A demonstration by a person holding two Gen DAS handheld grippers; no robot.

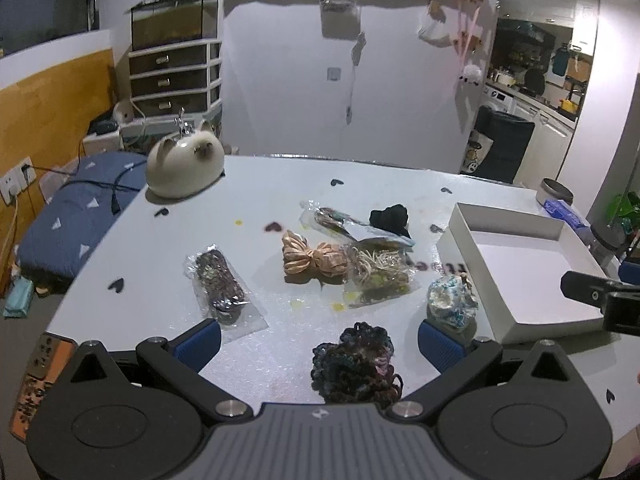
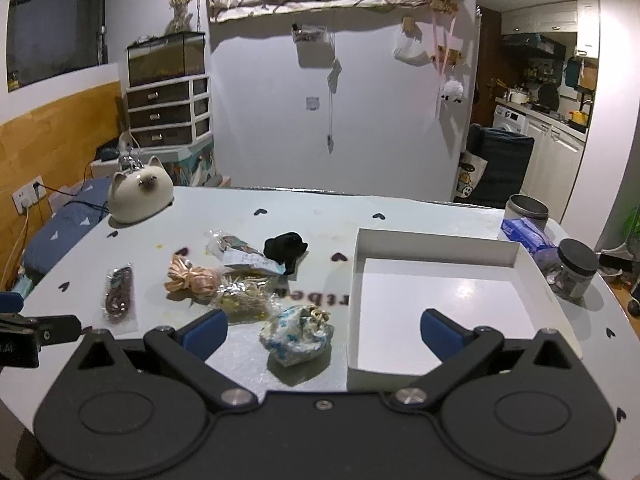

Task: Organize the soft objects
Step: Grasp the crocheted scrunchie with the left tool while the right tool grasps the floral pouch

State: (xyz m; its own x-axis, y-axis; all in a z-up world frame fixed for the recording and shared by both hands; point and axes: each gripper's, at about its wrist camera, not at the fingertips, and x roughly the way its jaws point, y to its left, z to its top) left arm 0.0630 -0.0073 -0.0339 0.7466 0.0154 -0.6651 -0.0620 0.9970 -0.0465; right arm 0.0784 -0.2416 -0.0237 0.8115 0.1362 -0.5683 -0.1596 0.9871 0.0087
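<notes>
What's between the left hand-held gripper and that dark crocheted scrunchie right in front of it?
Nothing visible. The dark scrunchie lies on bare table just ahead of the left hand-held gripper, whose jaws stand wide open. The blue and white scrunchie sits off to the right, near the white box, clear of the approach.

Glossy ceramic cat (image 1: 185, 165); matt cardboard box (image 2: 440, 246).

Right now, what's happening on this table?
Nothing is held yet. A person holds two tools, left and right, both open above the table. Several soft items lie loose: a dark scrunchie nearest the left tool, a blue-white scrunchie, a peach bow, a black piece and some bagged ones. The white box at the right is empty.
</notes>
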